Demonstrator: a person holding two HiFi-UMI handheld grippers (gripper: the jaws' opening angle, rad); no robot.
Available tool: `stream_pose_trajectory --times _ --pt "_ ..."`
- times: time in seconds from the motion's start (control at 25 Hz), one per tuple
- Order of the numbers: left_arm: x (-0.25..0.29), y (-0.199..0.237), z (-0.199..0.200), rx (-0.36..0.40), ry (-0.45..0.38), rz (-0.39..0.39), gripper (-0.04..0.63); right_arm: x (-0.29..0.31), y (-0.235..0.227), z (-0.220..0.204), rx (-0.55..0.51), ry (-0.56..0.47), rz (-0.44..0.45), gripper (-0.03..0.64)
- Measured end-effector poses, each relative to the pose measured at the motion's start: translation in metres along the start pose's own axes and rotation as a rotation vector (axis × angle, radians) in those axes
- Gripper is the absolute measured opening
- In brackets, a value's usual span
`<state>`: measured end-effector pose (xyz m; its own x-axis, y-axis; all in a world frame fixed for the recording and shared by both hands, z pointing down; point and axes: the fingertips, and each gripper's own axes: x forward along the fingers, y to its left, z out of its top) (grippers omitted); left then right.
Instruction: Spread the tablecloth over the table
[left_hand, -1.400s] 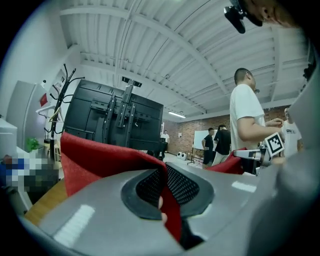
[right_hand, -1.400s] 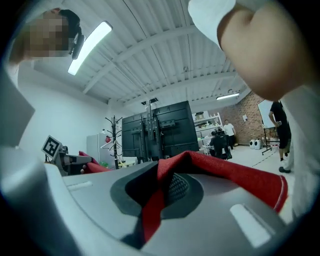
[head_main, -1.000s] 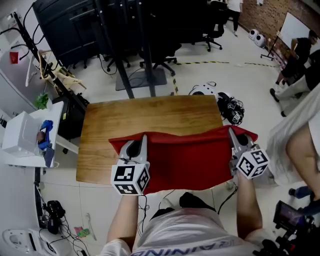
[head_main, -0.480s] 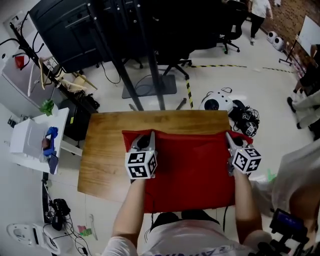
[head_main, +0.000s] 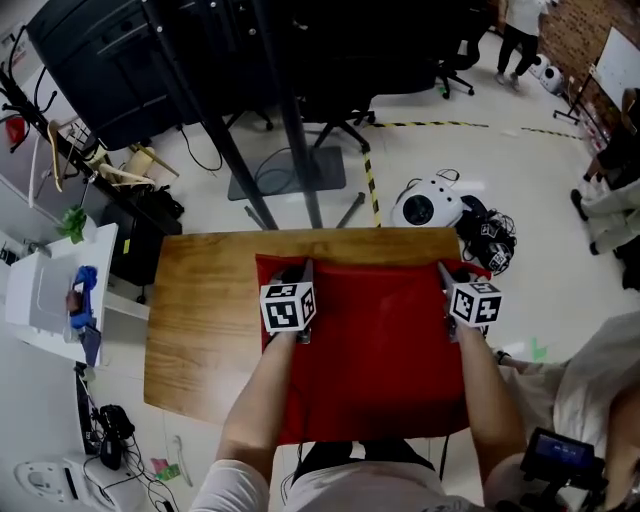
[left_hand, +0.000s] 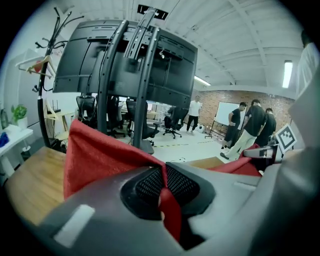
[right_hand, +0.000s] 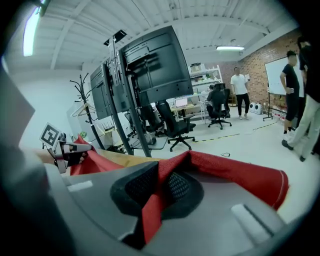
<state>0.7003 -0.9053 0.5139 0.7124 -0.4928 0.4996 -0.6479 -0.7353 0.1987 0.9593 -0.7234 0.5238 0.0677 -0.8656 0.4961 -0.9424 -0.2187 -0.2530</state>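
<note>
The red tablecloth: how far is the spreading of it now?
Done: the tablecloth covers the middle and right of the table. In hand: the left gripper and right gripper are each shut on its far edge. To do: the table's left part shows bare wood, so it probably needs shifting, then releasing.

Open office-workshop, lit from overhead

A pale floor (head_main: 480, 150) is marked with yellow-and-black tape (head_main: 371, 190). A large dark screen (head_main: 110, 70) is carried on a black stand (head_main: 290, 110), and office chairs (right_hand: 175, 125) are set behind it. A brick wall (left_hand: 212, 102) and a whiteboard (left_hand: 226, 111) are seen at the far side. The white ceiling (right_hand: 150, 20) is fitted with strip lights (right_hand: 231, 48).
</note>
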Motion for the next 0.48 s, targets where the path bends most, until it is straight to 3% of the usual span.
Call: stream_pose_trajectory --times 0.32,0.44,0.48 --pt "0.043 0.027 -0.031 -0.136 0.059 -0.002 0.046 0.053 -0.019 -0.026 0.076 0.140 0.049 0.032" --pt "0.051 0.033 -0.038 -0.179 0.074 -0.013 0.079 0.067 -0.020 -0.033 0.113 0.181 0.118 0.093" --pt "0.053 0.032 -0.040 -0.194 0.073 -0.033 0.108 0.071 -0.018 -0.034 0.126 0.194 0.149 0.154"
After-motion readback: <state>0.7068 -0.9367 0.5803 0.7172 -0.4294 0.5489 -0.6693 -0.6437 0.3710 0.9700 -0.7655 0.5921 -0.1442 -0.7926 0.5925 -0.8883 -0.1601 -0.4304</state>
